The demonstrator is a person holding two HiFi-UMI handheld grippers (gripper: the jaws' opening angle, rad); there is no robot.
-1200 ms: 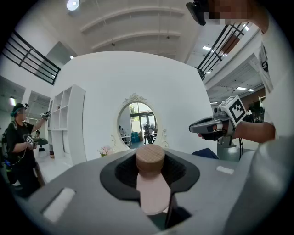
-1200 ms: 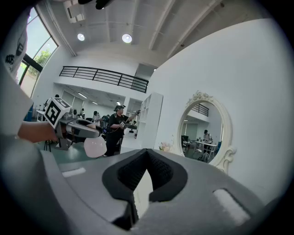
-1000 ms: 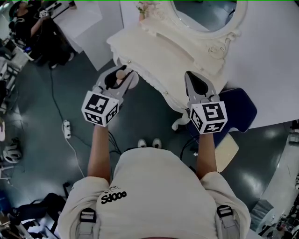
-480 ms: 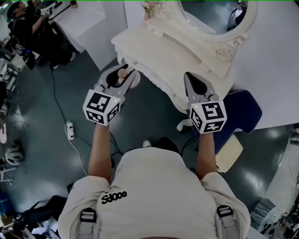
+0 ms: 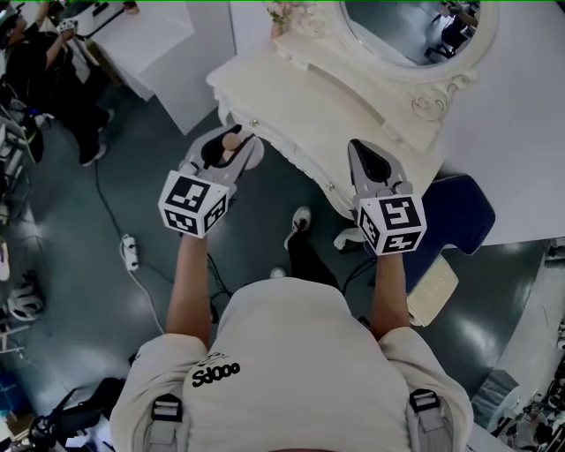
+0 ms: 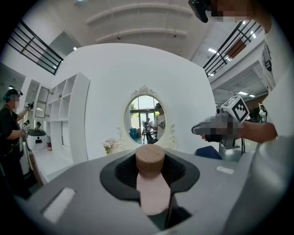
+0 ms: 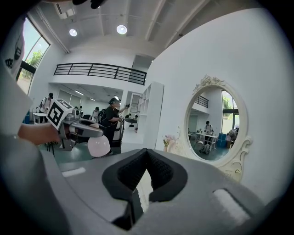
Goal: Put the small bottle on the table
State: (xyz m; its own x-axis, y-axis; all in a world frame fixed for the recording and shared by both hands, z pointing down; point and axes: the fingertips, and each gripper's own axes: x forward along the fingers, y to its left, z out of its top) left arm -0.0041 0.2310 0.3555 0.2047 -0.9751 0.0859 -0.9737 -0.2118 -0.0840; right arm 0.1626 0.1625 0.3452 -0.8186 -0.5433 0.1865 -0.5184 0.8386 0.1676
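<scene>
1. Wood-capped and pale pink, the small bottle [image 6: 150, 195] sits clamped in my left tongs [image 5: 228, 146]. The jaws stand fairly wide because the pads press on its body, and the wooden cap [image 6: 150, 157] pokes out between them.
2. I hold the bottle in the air, not on anything. In the head view it hangs over the dark floor [image 5: 132, 203], just off the near left corner of the cream dressing table [image 5: 296, 88].
3. I keep the left tongs roughly level and pointed at the table, so I judge this to be the carry toward the tabletop, with the set-down not yet begun.
4. My right tongs [image 5: 369, 161] are pinched narrow, pads nearly together with nothing between them. They hover at the table's near edge, well apart from the bottle, and I reckon they are only kept out of the way.
5. The oval mirror [image 5: 402, 26] stands along the table's far edge, and the top in front of it looks bare. That leaves free surface near the left corner, the closest landing spot.
6. My guess for the next move: carry the bottle past the carved near edge, lower it until its base meets the top, then ease the jaws apart.
</scene>
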